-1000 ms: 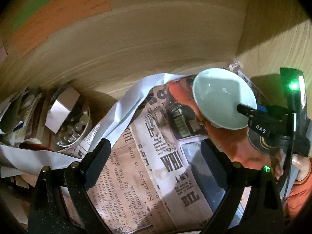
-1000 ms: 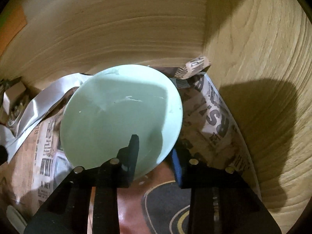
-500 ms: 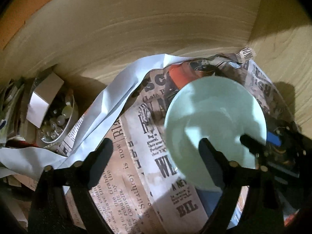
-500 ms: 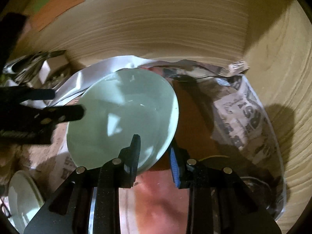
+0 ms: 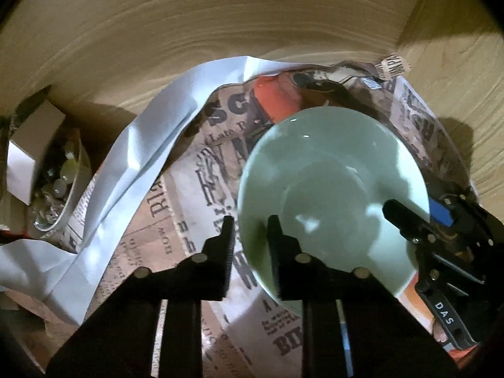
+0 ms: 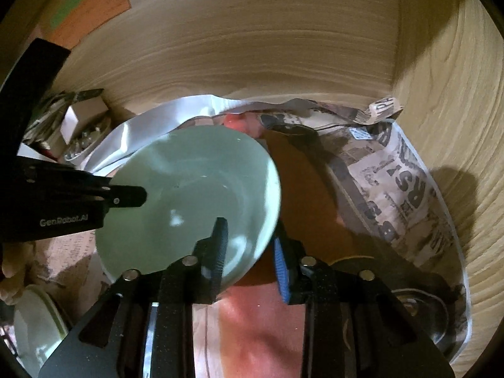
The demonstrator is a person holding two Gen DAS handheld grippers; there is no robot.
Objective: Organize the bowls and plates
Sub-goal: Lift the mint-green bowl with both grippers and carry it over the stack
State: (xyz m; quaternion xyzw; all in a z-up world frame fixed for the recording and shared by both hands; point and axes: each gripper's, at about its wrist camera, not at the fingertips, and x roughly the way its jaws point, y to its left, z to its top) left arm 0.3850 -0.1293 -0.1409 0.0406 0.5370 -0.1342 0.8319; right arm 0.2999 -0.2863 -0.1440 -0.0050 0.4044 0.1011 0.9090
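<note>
A pale green bowl [image 5: 330, 189] hangs over newspaper [image 5: 195, 208] inside a wooden cabinet. My left gripper [image 5: 250, 236] is shut on the bowl's left rim, one finger inside and one outside. My right gripper [image 6: 249, 245] is shut on the opposite rim of the same bowl [image 6: 189, 195], blue pad outside. In the left wrist view the right gripper [image 5: 438, 220] shows at the bowl's right edge. In the right wrist view the left gripper [image 6: 126, 196] reaches in from the left.
A glass bowl of small jars [image 5: 56, 186] with a cardboard box stands at the left. White paper [image 5: 132, 163] drapes across the newspaper. Another pale green dish [image 6: 37, 330] lies at the lower left. Wooden walls [image 6: 447, 126] close in behind and at the right.
My left gripper moved to the bowl and closed on its left rim. The bowl, held by my right gripper, shifted left and lower over the newspaper.
</note>
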